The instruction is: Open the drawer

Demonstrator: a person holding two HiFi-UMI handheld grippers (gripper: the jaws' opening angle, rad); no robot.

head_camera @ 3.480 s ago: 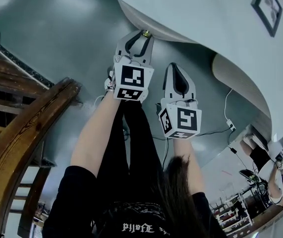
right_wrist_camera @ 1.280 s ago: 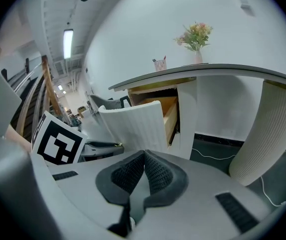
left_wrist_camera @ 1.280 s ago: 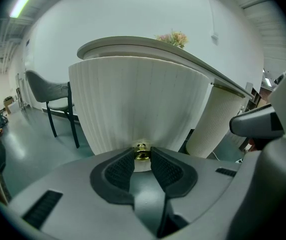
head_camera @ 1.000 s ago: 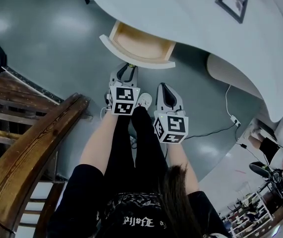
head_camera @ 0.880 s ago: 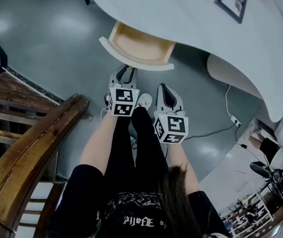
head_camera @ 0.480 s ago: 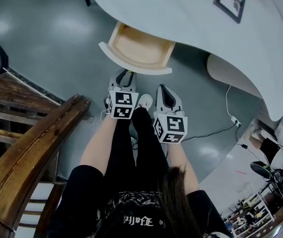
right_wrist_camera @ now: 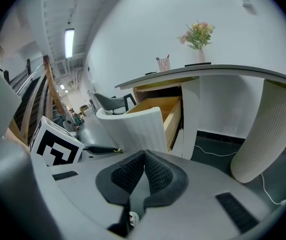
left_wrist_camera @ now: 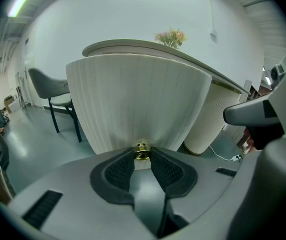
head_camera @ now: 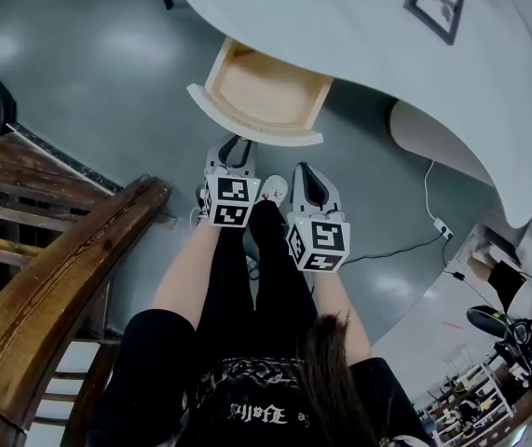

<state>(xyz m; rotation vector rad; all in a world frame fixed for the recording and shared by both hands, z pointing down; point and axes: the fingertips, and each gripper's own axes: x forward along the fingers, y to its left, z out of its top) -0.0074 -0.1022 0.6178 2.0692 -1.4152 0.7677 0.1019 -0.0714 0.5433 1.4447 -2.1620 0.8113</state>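
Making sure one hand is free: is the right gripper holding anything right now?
No, the right gripper has its jaws shut together with nothing between them.

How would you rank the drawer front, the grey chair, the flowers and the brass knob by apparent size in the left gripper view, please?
1. drawer front, by far the largest.
2. grey chair.
3. flowers and brass knob: both small and much alike, and the knob is far nearer the camera, so I won't rank them.
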